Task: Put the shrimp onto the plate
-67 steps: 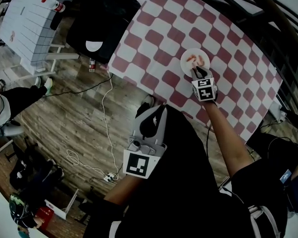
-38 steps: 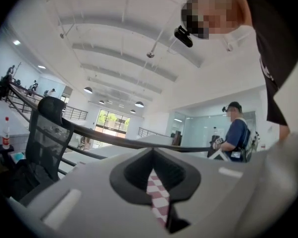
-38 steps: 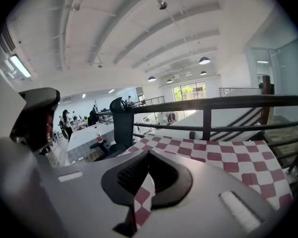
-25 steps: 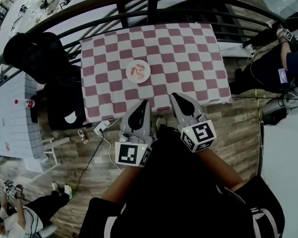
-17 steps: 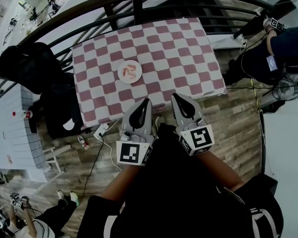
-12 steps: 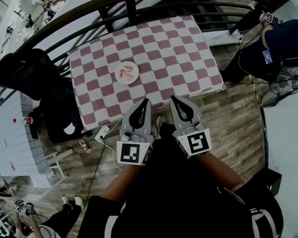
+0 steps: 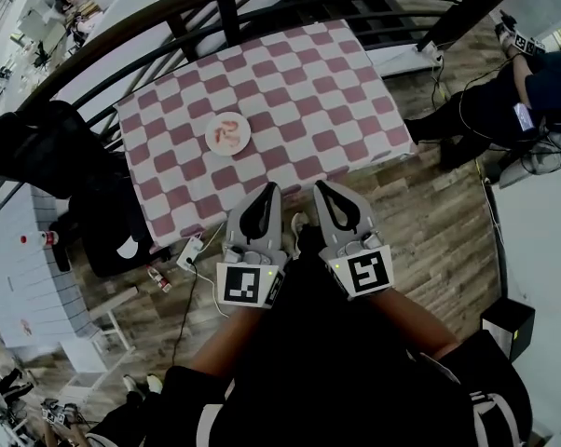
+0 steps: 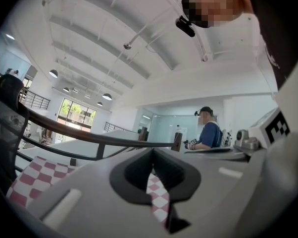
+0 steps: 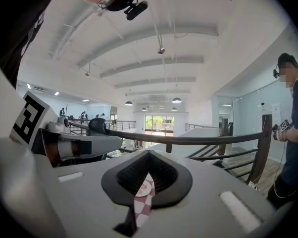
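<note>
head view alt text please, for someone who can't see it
Seen from above, a person holds the left gripper and right gripper side by side near their body, both shut and empty, short of a table with a red-and-white checked cloth. A white plate with shrimp on it sits toward the table's left side.

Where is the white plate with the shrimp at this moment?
In the head view, the plate lies on the left half of the checkered table, ahead and slightly left of the left gripper, apart from it.
</note>
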Demonstrator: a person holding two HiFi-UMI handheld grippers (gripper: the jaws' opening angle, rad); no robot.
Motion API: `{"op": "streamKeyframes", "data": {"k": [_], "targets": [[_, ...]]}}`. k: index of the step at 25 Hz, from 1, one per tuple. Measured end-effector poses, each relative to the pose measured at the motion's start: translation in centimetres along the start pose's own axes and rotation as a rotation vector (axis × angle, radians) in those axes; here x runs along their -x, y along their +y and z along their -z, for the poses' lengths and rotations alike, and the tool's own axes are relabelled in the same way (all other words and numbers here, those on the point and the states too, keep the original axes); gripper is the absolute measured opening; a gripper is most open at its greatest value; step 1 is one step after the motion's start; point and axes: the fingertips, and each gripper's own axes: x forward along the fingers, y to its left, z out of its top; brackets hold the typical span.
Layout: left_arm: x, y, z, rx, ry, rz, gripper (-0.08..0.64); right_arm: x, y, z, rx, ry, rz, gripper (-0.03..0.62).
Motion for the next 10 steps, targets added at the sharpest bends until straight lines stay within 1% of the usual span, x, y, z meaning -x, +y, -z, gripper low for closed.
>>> {"op": "streamKeyframes", "data": {"k": [4,10], "targets": [[1.1,0.7,-0.1,-0.002,-0.003,-0.019,0.006,-0.2,1.0,0.2,-0.002,0.003,-0.015,-0.003],[3.3,2.6,-0.3,-0.030,0.007,-0.050,0.007,-1.3,3.5,-0.4,0.006,-0.007,-0.046,-0.003]]}}
